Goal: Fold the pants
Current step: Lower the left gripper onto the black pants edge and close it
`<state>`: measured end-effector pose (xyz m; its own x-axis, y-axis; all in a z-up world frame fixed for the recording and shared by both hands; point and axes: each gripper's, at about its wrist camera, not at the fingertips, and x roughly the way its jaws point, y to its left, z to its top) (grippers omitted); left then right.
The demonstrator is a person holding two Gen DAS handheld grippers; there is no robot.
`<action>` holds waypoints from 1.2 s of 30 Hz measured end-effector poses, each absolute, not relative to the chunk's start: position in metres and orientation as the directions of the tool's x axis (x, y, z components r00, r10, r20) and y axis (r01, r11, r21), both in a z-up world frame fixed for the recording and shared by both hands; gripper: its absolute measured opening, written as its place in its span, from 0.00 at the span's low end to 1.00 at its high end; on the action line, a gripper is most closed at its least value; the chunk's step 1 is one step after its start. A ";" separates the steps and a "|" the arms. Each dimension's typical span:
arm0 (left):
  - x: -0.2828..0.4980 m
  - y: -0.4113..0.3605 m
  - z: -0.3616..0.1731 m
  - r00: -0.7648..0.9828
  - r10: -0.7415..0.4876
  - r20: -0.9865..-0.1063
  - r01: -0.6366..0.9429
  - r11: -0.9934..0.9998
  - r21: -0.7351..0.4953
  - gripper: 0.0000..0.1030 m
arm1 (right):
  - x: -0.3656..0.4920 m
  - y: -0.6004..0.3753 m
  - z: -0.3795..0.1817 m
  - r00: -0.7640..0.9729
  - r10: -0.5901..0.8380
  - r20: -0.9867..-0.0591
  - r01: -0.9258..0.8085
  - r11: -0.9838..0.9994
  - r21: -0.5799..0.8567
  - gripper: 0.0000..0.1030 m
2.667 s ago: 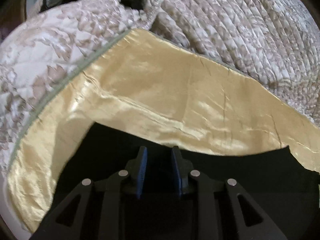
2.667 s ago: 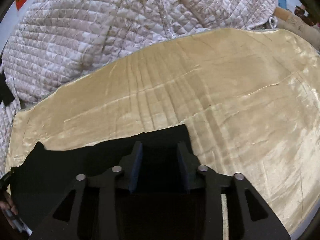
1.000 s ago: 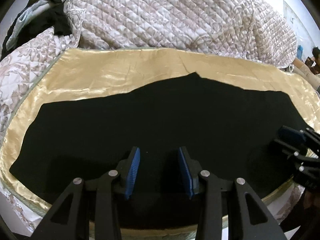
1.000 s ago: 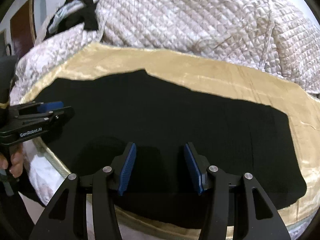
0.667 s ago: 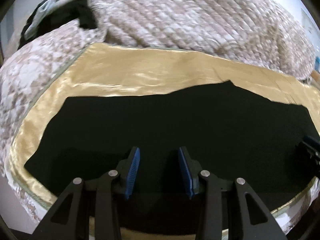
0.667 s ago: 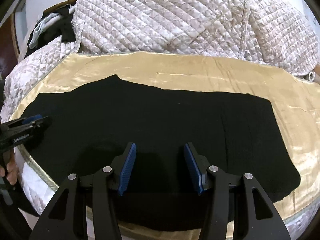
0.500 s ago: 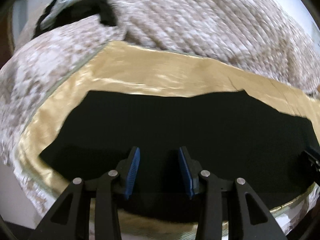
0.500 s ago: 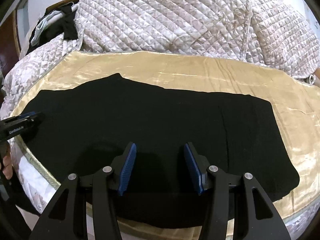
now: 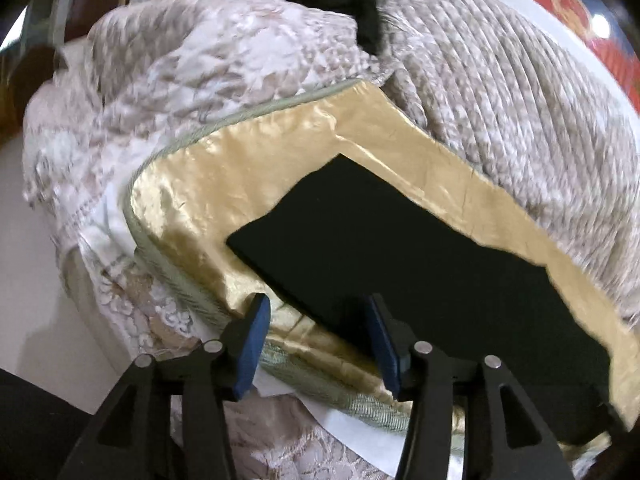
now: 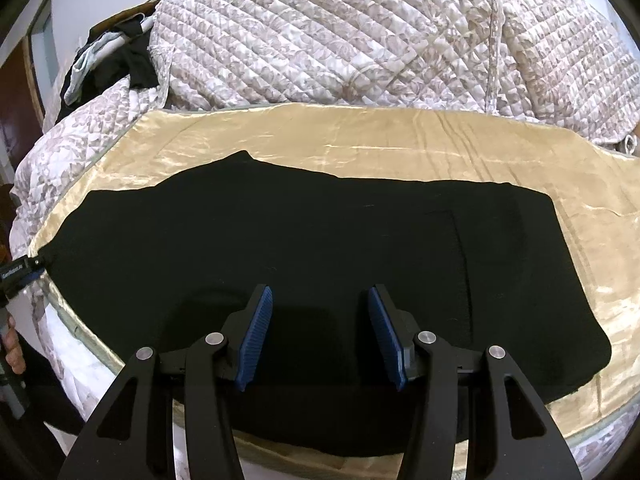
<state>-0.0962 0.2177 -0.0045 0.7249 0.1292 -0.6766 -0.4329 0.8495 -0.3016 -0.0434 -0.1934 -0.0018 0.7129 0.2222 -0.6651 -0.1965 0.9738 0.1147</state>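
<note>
Black pants lie flat, folded lengthwise, on a gold satin sheet across the bed. My right gripper hovers open over the pants' near edge, nothing between its blue pads. In the left wrist view the pants' left end shows as a black corner on the gold sheet. My left gripper hangs over that corner at the bed's edge, its jaws opening and nothing gripped. The left gripper's tip shows at the far left of the right wrist view, with a hand below it.
A bulky quilted comforter is heaped along the back of the bed and wraps round the left side. Dark and pale clothes lie piled at the back left. The bed's piped edge drops off close below the left gripper.
The left gripper swept left along the pants to their left end, rolled, and its jaws widened. The right gripper stayed over the near edge, rolling slightly.
</note>
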 end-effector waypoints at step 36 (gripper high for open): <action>-0.044 0.152 0.049 0.810 -0.103 -0.578 -0.122 0.934 -0.336 0.07 | -0.043 -0.208 0.001 0.706 0.270 -0.655 -0.157 0.961 0.226 0.49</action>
<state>-0.0444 0.1520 0.0494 0.8098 -0.1026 -0.5777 -0.1215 0.9339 -0.3362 -0.0427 -0.2084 0.0011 0.7057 0.2697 -0.6551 -0.1573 0.9613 0.2264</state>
